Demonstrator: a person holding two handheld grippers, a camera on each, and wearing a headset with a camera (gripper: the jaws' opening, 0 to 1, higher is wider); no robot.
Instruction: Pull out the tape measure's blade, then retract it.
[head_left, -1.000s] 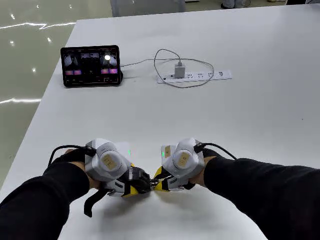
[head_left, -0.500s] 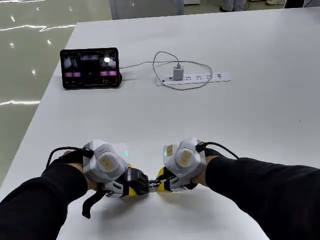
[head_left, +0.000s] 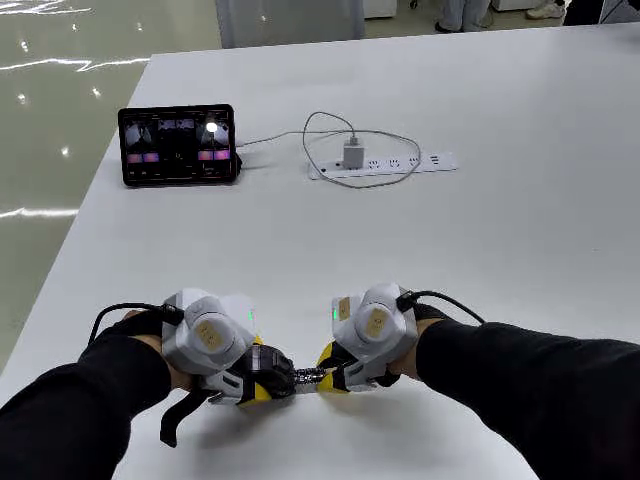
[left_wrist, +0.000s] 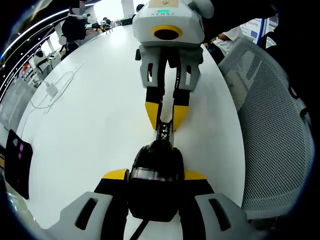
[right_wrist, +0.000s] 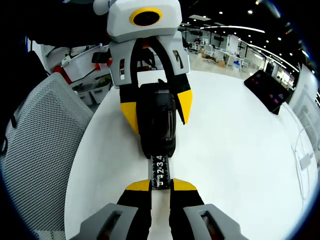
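Left gripper (left_wrist: 156, 175): the 2 yellow pads (left_wrist: 116, 174) press vs. the sides of the tape measure (left_wrist: 156, 160), so it's clamped on the black case. The case sits btwn the jaws w/ its mouth facing away from that cam.

Right gripper (right_wrist: 161, 185): yellow pads (right_wrist: 140, 186) are pinched together on the tip of the blade (right_wrist: 160, 171), no gap visible btwn them. The blade is out only a short stretch. It's a dark strip w/ white digits, 2, 3, 4 readable in the right gripper view, and it runs straight from the case mouth to the right pads. The 2 grippers point at each other nose to nose, near, joined by that strip. Case & blade sit low over the table (head_left: 450, 260); can't tell if the case touches it.

Head view: both grippers are at the near edge of the white table, left of centre, w/ a black sleeve behind each. A dark lead runs off each gripper body.

Far side, well apart from the work: a tablet (head_left: 178, 145) stands w/ screen lit, at left. A power strip (head_left: 385, 163) lies to its right w/ a white charger (head_left: 354, 155) plugged in. A looped cable (head_left: 335, 118) runs from there toward the tablet.

A grey mesh chair (left_wrist: 270, 125) is just beside the table edge in both gripper views.
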